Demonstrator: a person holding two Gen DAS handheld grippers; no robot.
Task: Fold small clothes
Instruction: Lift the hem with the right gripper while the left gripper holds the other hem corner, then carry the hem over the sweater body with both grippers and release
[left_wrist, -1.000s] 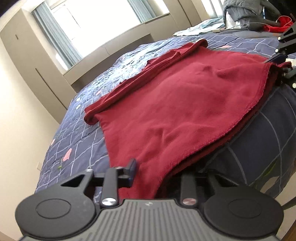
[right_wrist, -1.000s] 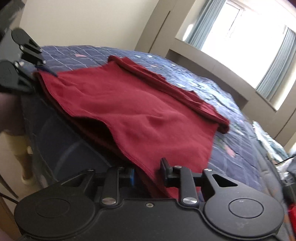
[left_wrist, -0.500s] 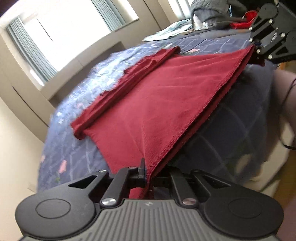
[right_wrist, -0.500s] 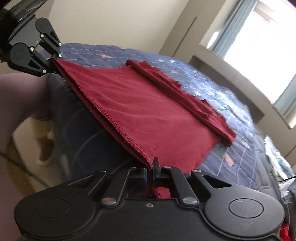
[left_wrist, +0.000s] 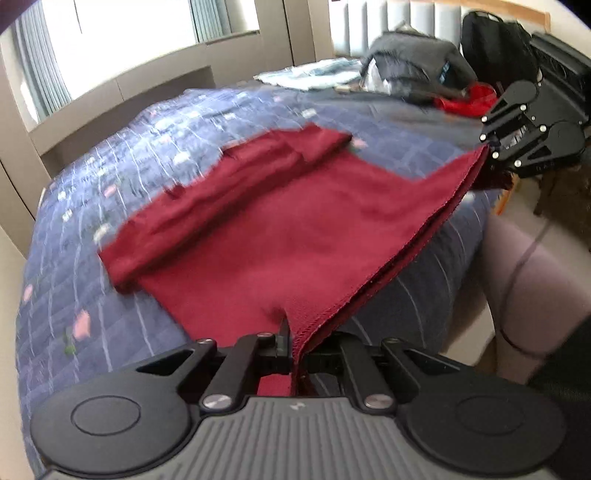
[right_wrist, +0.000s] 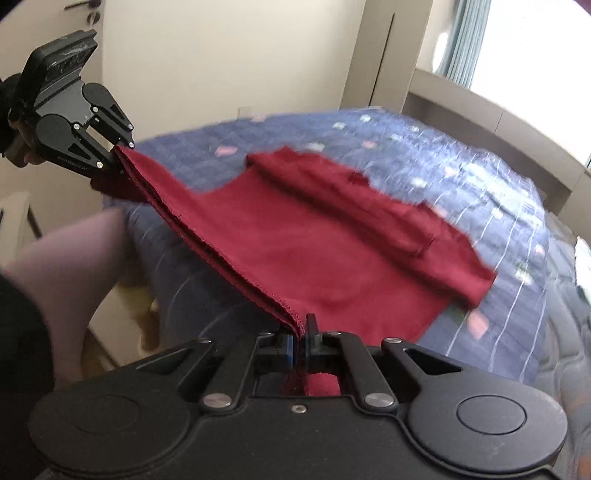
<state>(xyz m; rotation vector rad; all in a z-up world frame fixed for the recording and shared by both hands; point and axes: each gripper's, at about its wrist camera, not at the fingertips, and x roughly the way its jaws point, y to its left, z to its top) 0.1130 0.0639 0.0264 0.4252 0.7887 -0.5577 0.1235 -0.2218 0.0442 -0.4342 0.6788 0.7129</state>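
Dark red knit cloth, a small garment (left_wrist: 280, 229), stretches between the two hand-held grippers above the near edge of a bed. The left gripper (left_wrist: 291, 343) points down and forward over the blue quilted bedspread (left_wrist: 92, 229); its jaws are pressed together on one near corner of the garment's hem, and the doubled, stitched edge runs up and to the right from there to the right gripper (left_wrist: 491, 147), which pinches the other corner. In the right wrist view the same taut hem climbs from the right gripper's closed jaws toward the upper left, where the left gripper grips its corner with a hand (right_wrist: 18, 144) partly visible behind the tool. Both grippers tilt downward at a similar slant, with the near hem lifted clear of the mattress edge. The far part of the garment lies on the bedspread, and a folded-over band of it lies across the far side. A leg in pale trousers (left_wrist: 528, 280) stands just beside the bed. A dark bag (left_wrist: 413, 70) and a bright red item (left_wrist: 469, 99) lie at the far end of the bed. The pictures are blurred.
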